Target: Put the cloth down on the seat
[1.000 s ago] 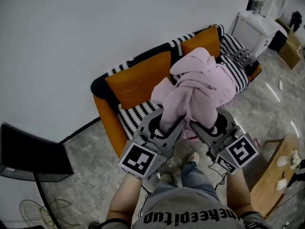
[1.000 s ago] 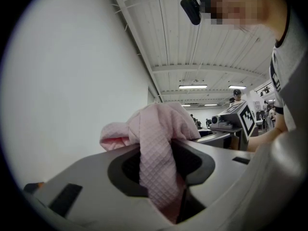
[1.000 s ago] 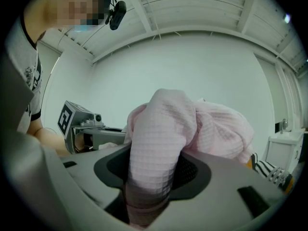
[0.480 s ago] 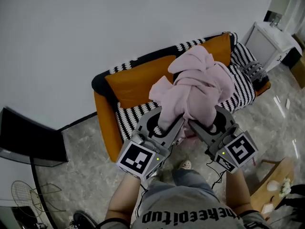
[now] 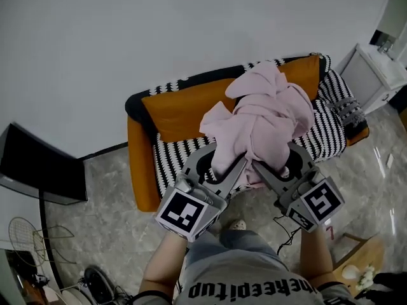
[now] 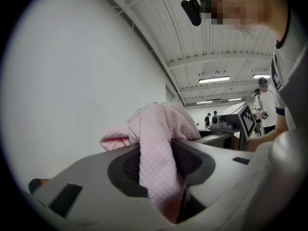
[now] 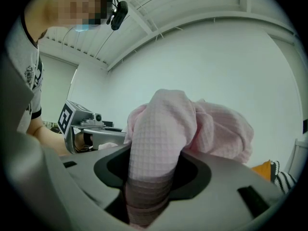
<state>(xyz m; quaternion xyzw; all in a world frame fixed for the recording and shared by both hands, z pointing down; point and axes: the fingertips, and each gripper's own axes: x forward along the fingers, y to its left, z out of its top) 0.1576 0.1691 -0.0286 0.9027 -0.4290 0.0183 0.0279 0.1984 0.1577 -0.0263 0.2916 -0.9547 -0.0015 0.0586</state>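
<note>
the left gripper (image 6: 161, 172) is pinching a pink waffle-weave cloth (image 6: 156, 143) between its two grey jaws. the fabric fills the gap between them and falls over the dark pads. the right gripper (image 7: 149, 186) is closed in the same way on another fold of this cloth, which stands up from its jaws as a thick roll.

in the head view the two grippers are close side by side, with their tips pointing forward. the cloth rises from them as one crumpled bundle, held up in the air and not lying on anything.

behind and below the bundle there is an orange sofa (image 5: 137, 164) with a black and white striped seat cover (image 5: 170, 161) and a long orange back cushion (image 5: 184, 110). the bundle hides the middle part of the seat in this view. the sofa stands against a plain white wall (image 5: 159, 30), on a grey marble floor (image 5: 114, 221). a white cabinet (image 5: 375, 75) is just beside the right end of the sofa.
</note>
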